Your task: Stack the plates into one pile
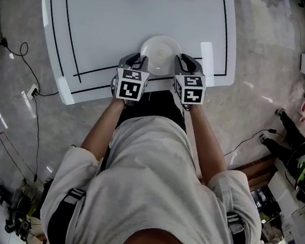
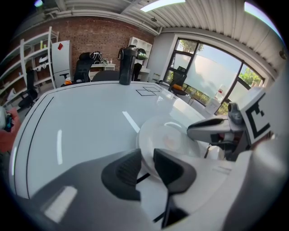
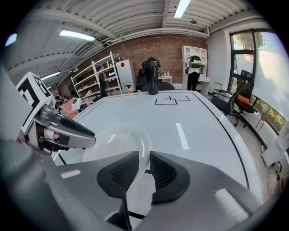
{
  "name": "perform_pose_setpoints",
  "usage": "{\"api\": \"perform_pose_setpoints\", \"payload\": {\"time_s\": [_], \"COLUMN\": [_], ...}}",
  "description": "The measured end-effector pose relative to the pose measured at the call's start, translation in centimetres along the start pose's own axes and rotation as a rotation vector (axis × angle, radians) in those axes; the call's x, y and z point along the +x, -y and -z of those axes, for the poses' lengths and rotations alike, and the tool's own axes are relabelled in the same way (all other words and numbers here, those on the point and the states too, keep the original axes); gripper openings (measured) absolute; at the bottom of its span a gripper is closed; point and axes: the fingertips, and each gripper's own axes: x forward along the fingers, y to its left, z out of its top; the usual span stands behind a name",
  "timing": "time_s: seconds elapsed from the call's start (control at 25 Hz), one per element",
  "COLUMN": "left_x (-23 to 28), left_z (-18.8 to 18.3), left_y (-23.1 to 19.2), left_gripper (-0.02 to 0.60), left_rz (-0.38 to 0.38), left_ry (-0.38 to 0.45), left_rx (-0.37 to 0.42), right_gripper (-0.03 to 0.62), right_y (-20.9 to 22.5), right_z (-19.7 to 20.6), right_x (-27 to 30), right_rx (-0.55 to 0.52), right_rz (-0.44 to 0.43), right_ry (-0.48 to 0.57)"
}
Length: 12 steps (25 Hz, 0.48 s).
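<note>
Your left gripper [image 2: 147,158] and right gripper [image 3: 144,163] each straddle opposite rims of the white plate [image 1: 160,52], with the jaws slightly apart and the pads not pressing. The plate rests on the white table [image 1: 127,16], directly between both grippers.

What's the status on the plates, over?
Left gripper and right gripper open, jaws straddling opposite rims. White round plate flat on white black-lined table, near its front edge; stack count unclear. Nothing in the way.

Plates [image 1: 160,52] on table [image 1: 115,20], by its near edge
</note>
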Motion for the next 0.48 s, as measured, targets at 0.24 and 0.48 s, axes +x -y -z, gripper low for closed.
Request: {"api": "perform_pose_setpoints", "payload": {"time_s": [0.24, 0.48], "left_x": [0.4, -0.6], "left_z": [0.0, -0.2], "left_y": [-0.3, -0.5], "left_gripper": [0.097, 0.112], "left_rz": [-0.012, -0.03], "left_ry": [-0.028, 0.007], "left_rx": [0.027, 0.008], "right_gripper": [0.125, 0.13], "right_y": [0.5, 1.7], "right_z": [0.1, -0.9], "right_x": [0.4, -1.7], "right_rx": [0.011, 0.033], "right_rz": [0.021, 0.044], "right_ry": [-0.012, 0.043]}}
